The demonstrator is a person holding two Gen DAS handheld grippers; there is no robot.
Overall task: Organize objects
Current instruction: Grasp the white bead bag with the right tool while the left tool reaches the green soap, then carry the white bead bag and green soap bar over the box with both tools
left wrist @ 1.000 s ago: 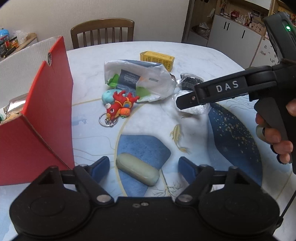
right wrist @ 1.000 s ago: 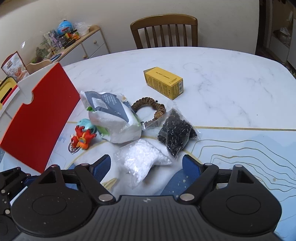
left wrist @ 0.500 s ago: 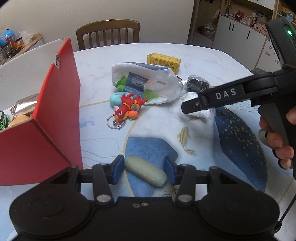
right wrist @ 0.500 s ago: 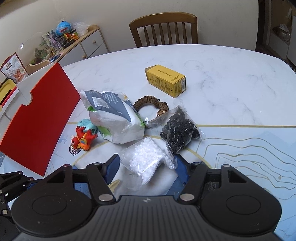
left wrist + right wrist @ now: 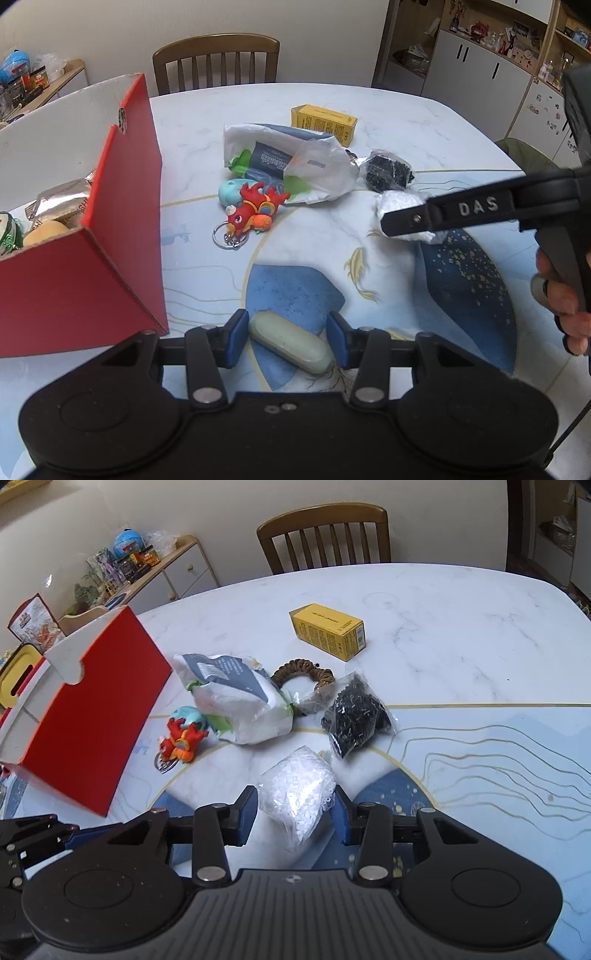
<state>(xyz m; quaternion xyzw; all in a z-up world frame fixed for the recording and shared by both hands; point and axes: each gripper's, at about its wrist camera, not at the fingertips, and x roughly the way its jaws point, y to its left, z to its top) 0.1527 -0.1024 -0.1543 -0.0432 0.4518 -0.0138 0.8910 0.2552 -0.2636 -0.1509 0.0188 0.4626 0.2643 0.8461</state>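
Left tongs (image 5: 283, 334) sit low in the left wrist view with the blue pads on either side of the pale green soap bar (image 5: 291, 342), and we can't quite tell whether they're actually pinching it or just bracketing it; there looks to be a sliver of gap on the left side. Right tongs (image 5: 291, 814) are in the same spot with the bag of white beads (image 5: 300, 794): pads close on both sides, but whether they've bitten is not clear to us.

What we'd worry about: the soap lies diagonally between the pads, so a squeeze could catch only its ends and let it twist or squirt out. The bead bag is loose, slippery plastic, so a grip on a fold could slide off, or the beads could shift and sag on the lift. The red box (image 5: 92, 266) at the left of the frame is close to the left tongs, so swinging over could clip its wall.

The table (image 5: 461, 602) is white marble-look with a blue and gold pattern near the bottom of the frame. Also on it: a yellow carton (image 5: 328, 631), a bag of black beads (image 5: 352, 716), a white pouch (image 5: 236, 701), a braided ring (image 5: 303, 670) and a red keychain toy (image 5: 181, 742). A wooden chair (image 5: 325, 535) stands behind it, top centre, with a sideboard of clutter upper left.
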